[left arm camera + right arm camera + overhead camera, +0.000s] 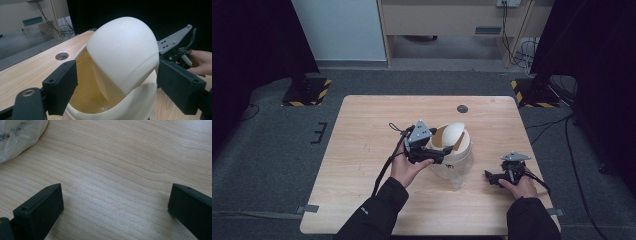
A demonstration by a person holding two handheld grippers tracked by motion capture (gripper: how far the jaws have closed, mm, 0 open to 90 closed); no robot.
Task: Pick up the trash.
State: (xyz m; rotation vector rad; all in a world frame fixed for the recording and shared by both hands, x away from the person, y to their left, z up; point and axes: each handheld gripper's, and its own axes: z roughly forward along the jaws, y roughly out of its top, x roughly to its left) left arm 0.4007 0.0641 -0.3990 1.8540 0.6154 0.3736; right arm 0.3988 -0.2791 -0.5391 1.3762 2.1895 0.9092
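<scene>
left gripper [117, 85] gapes around tilted bin lid [125, 55]; right gripper [115, 212] released, perhaps plastic nearby.

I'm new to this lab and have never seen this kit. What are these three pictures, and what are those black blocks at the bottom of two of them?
A person sits at a wooden table and holds a hand-operated clamp in each hand. The high view looks down from above. The other two come from cameras riding on the clamps; the black blocks are their jaws. The left gripper has its jaws spread on either side of a white bin whose domed swing lid is tipped open; it grips nothing. The right gripper is open over bare wood, near some clear plastic.
</scene>
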